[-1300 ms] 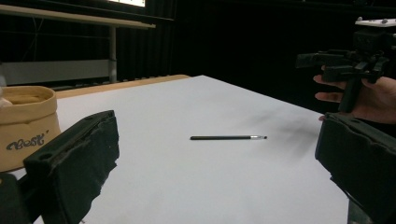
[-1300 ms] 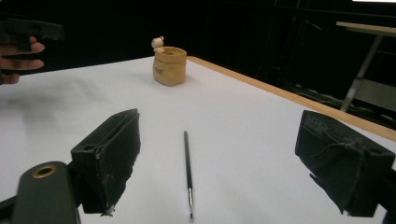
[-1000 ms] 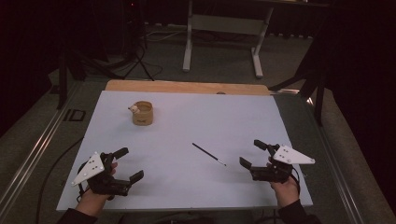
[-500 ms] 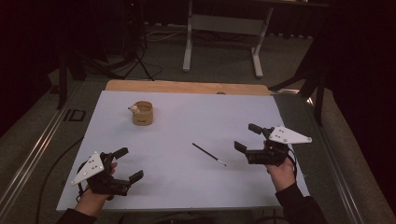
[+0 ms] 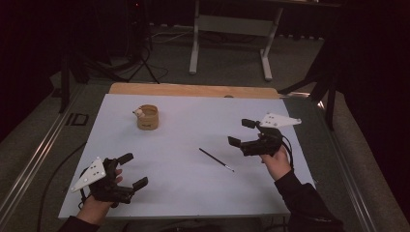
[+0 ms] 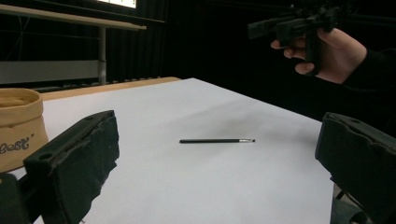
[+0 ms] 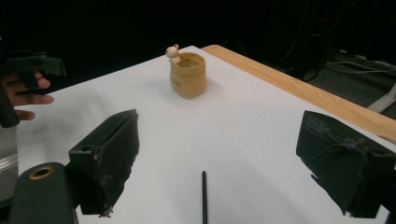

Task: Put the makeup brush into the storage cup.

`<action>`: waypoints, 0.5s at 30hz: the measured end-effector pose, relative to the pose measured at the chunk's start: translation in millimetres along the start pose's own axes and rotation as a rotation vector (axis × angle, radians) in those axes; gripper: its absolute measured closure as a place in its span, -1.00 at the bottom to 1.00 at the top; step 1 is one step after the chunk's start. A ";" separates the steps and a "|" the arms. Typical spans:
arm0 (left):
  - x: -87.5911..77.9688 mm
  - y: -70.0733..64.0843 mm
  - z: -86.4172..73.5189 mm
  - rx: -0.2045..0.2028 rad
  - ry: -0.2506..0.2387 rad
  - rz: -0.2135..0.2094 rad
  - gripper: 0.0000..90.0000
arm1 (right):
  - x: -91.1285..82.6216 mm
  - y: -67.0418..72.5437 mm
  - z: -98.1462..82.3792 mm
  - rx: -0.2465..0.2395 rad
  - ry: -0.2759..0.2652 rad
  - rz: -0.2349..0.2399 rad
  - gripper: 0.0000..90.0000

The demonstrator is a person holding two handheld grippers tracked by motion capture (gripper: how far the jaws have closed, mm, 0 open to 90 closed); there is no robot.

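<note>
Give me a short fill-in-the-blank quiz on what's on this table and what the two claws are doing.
1. The thin black brush lies flat on the ____ table.
2. Both the left claw and the right claw are ____.
3. The claw nearer the brush is the ____ one.
4. The tan pouch stands ____.

Missing words: white; open; right; upright

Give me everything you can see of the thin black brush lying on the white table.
The brush is a slim, straight black stick with a short pale metal-looking band and a small dark tip at one end. It lies flat on the white table, slantwise in the high view, tip end toward the person's side. Nothing touches it. The right gripper hovers open just beyond it, raised off the sheet; the tan cup stands well away.
</note>
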State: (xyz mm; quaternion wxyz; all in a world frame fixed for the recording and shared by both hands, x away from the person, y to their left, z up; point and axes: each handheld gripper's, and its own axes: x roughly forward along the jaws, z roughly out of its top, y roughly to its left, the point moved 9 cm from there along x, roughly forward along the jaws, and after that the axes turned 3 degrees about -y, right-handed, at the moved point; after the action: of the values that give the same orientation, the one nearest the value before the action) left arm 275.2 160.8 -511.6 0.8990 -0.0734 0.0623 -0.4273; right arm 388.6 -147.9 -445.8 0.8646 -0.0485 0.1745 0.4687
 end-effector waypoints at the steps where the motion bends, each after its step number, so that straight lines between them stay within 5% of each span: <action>1: 0.0 -0.1 -0.1 0.001 0.002 0.000 -0.99 | 2.8 -0.1 -0.6 0.002 0.014 -0.001 -0.74; 5: 0.0 -0.1 -0.6 0.002 0.006 0.002 -0.99 | 14.9 1.7 -7.6 0.005 0.086 0.014 -0.75; 6: 0.1 -0.1 -0.9 0.004 0.008 0.003 -0.99 | 21.4 1.8 -14.0 -0.011 0.140 -0.002 -0.75; 15: -0.1 -0.2 -1.3 0.010 0.013 0.002 -0.99 | 37.8 3.4 -32.1 0.009 0.271 0.010 -0.69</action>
State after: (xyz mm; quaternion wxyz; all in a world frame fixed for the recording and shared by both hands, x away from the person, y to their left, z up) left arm 274.8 160.6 -512.8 0.8993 -0.0662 0.0660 -0.4272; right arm 396.4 -124.0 -488.6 0.8310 -0.1065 0.2923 0.4612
